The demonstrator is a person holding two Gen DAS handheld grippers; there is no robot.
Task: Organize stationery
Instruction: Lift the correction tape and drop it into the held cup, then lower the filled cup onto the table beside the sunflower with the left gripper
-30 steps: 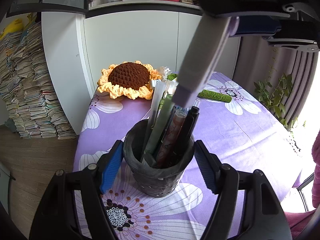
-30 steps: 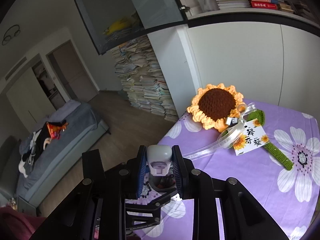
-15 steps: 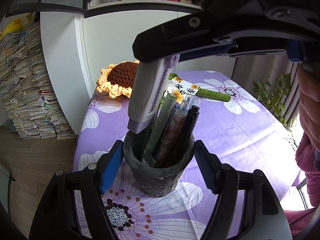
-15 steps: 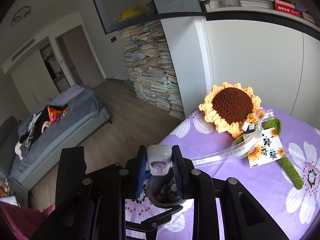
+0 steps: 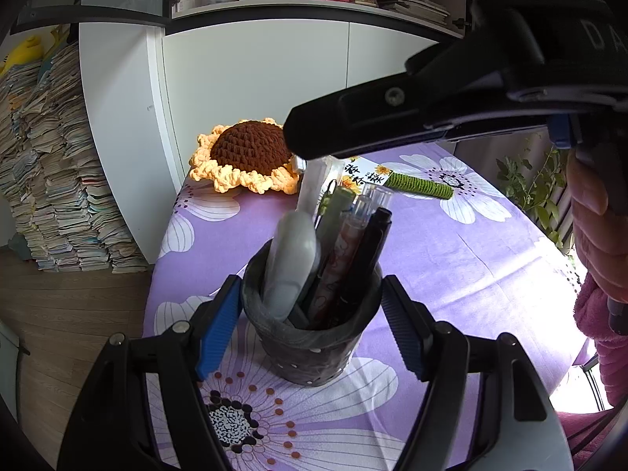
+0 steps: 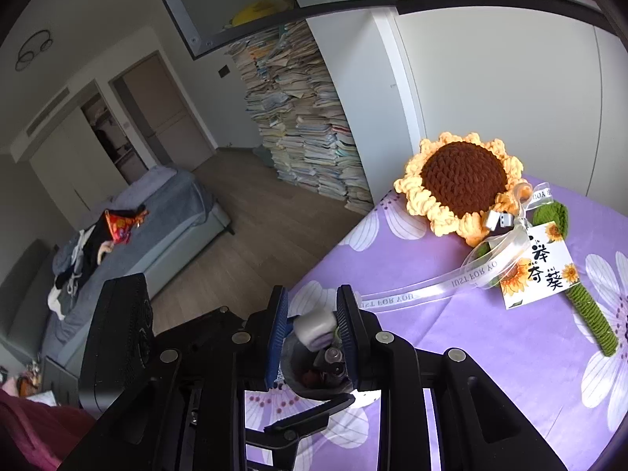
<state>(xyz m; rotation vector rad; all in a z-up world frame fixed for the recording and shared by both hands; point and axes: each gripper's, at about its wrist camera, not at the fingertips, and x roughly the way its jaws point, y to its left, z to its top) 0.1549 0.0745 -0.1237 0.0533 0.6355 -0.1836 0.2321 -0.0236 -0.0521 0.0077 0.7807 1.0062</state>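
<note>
A dark grey pen cup (image 5: 310,349) stands on the purple flowered tablecloth (image 5: 451,259). My left gripper (image 5: 311,288) is shut on it, one blue pad on each side of the cup. Several pens (image 5: 353,251) stand in the cup. A pale grey stick-shaped item (image 5: 290,271) with a lilac end leans in its left side, its rounded top free. In the left wrist view one black finger (image 5: 392,117) of the right gripper hangs above the cup. My right gripper (image 6: 313,294) looks down into the cup (image 6: 306,369). The grey item (image 6: 314,322) sits tilted below its pads, which do not press it.
A crocheted sunflower (image 5: 251,153) with a green stem, a ribbon and a paper tag (image 6: 537,271) lies at the table's far end. The table's left edge drops to a wooden floor (image 5: 59,314). White cabinets and stacked papers (image 5: 47,176) stand behind. A person's hand (image 5: 592,235) is at right.
The right gripper came down over the cup with the grey item. The item now stands in the cup, clear of the pads. The left gripper and the cup have not moved.
</note>
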